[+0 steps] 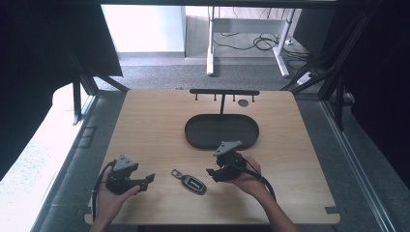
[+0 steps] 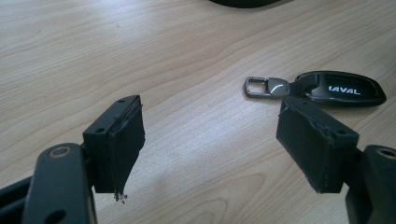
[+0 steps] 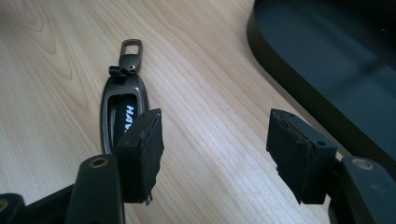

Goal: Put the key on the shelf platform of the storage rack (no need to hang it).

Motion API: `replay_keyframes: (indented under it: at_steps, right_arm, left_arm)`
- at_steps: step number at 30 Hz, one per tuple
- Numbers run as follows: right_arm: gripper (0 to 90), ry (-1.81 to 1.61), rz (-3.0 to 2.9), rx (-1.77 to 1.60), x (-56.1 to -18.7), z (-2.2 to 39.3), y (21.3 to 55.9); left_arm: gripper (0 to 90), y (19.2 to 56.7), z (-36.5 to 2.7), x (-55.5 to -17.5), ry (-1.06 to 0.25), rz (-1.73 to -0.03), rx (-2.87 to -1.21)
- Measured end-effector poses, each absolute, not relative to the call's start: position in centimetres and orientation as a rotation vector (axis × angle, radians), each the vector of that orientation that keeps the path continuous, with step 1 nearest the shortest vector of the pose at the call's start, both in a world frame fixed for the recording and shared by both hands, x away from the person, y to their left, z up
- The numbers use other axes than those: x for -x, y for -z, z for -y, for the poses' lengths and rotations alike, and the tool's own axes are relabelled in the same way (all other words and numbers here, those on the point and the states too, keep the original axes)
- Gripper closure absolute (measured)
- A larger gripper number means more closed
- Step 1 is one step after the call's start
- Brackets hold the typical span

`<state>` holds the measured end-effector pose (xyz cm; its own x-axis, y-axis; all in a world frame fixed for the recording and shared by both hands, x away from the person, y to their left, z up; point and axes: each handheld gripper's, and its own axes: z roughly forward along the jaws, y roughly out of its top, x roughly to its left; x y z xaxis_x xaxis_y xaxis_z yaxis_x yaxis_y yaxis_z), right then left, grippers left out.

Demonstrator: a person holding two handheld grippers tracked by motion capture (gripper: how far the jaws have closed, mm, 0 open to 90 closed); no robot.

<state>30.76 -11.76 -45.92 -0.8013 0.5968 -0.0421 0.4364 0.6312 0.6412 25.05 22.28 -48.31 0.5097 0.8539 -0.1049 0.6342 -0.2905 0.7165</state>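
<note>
Left gripper (image 1: 147, 181): held at the table's near edge, about 7 o'clock from the table's centre; its jaws are spread wide with bare wood between them, and nothing is gripped.
Key fob (image 1: 192, 183): laid flat on the table (image 1: 145, 125) between the two grippers, its metal loop end turned toward 10 o'clock; it is untouched by either gripper.
Right gripper (image 1: 211, 172): held just at 3 o'clock of the key fob; its jaws are seen partly apart, with nothing between them; one pad (image 3: 140, 154) is seen in front of the fob's end.
Tray (image 1: 193, 137): a dark oval, placed beyond the right gripper, toward 12 o'clock.
Rack (image 1: 224, 92): stood at the far edge, behind the tray.
</note>
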Motion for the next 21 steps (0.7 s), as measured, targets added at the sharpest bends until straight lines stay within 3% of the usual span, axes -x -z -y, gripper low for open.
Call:
replay_keyframes:
  at_steps: [21]
  right_arm:
    - [36.7, -0.909, -2.672, -0.766, -30.7, 8.4, 46.2]
  left_arm:
    - [23.5, 48.4, -22.3, -25.1, -0.389, -1.214, -2.035]
